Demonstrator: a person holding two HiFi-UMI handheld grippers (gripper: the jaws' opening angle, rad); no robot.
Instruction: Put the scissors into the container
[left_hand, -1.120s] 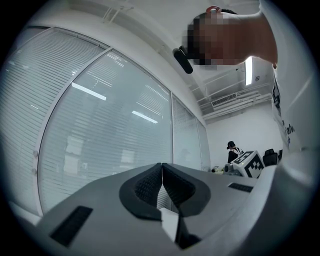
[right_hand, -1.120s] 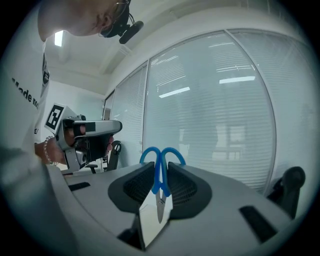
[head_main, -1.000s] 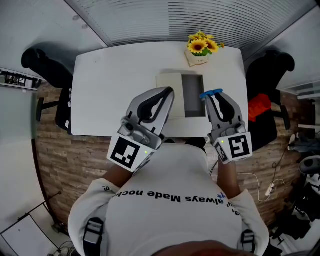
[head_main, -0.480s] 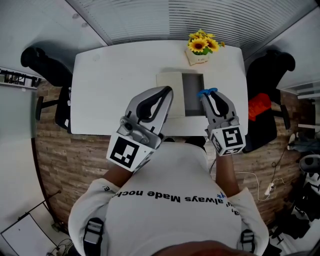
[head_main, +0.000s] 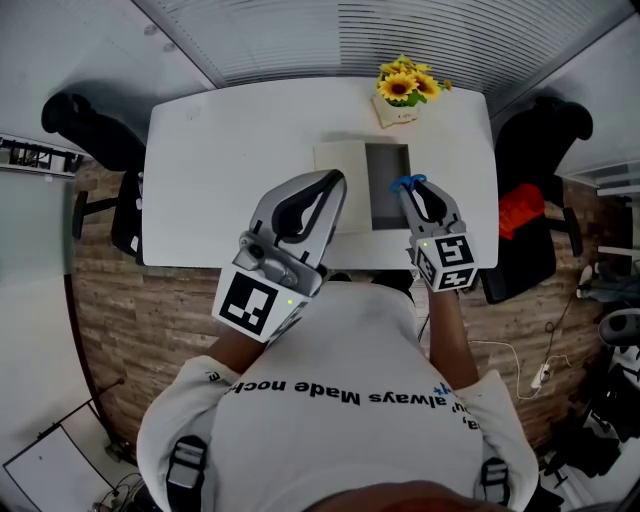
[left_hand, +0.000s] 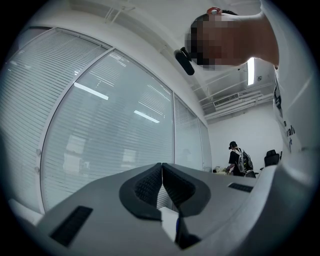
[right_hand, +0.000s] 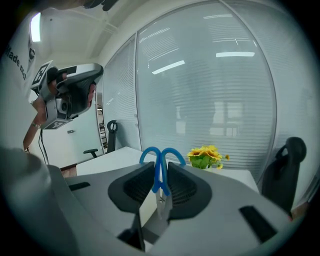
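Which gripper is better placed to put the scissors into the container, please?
Right: the right gripper holds the blue-handled scissors by the container, while the left gripper is shut and empty.

scissors (right_hand: 160, 172): blue looped handles, grey metal blades, closed. clamped between the fingers (right_hand: 135, 187) of the right gripper (head_main: 412, 190), handles out past the fingertips, blades pointing back toward its body. from above the scissors (head_main: 408, 183) sit at the container's right edge.

container (head_main: 386, 190): shallow rectangular box, cream with a grey inside, open, flat on the white counter (head_main: 230, 170).
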